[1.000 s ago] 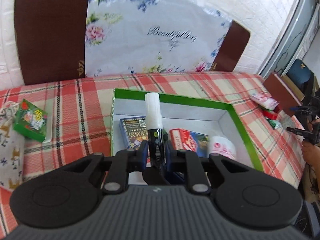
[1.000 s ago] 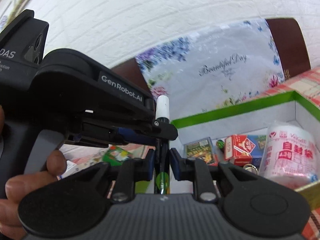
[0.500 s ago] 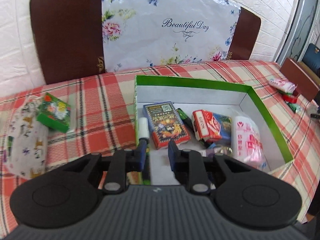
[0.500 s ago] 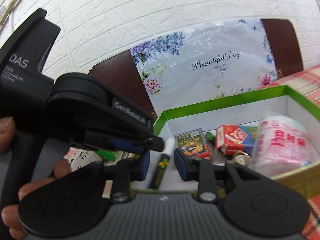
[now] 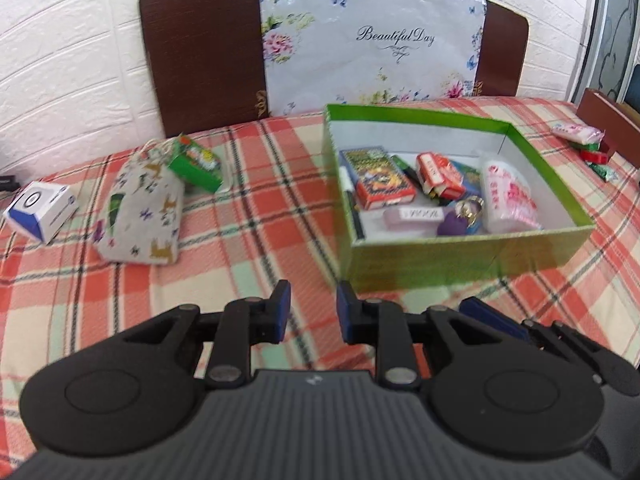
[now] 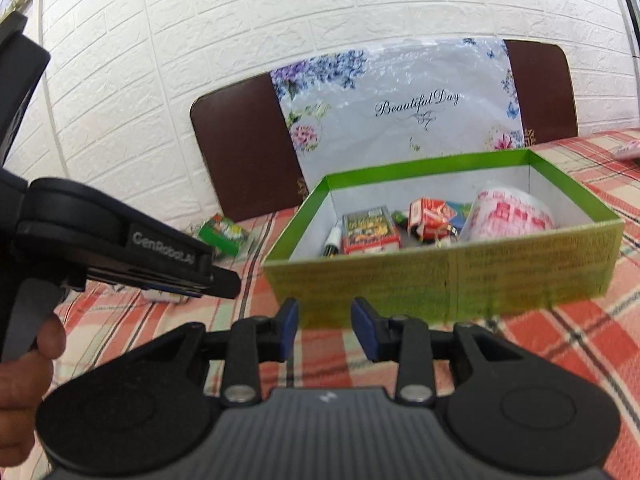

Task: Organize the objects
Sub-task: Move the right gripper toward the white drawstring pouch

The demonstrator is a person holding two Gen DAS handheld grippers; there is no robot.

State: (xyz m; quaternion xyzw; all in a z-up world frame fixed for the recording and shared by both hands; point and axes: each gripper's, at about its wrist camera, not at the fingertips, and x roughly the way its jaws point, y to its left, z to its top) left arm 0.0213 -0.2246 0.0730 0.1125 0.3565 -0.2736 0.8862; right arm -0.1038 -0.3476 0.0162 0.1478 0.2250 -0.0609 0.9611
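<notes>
A green box [image 5: 468, 256] [image 6: 440, 280] stands on the plaid tablecloth. It holds a card pack [image 5: 376, 178], a red packet [image 5: 438, 176], a pink-printed roll [image 5: 506, 196] and a black marker with a white cap [image 5: 352, 204] [image 6: 332, 242] along its left wall. My left gripper [image 5: 313, 312] is open and empty in front of the box. My right gripper [image 6: 324, 328] is open and empty beside it. The left gripper's body [image 6: 120, 248] shows in the right wrist view.
Left of the box lie a printed cloth pouch [image 5: 140, 208], a small green box [image 5: 196, 164] and a white-and-blue box [image 5: 40, 210]. Pink and red packets [image 5: 580, 140] lie far right. A chair back with floral cover [image 5: 360, 40] stands behind the table.
Both grippers held the marker over the box, then let it go. It now lies inside the box, and both grippers have pulled back to the near side.
</notes>
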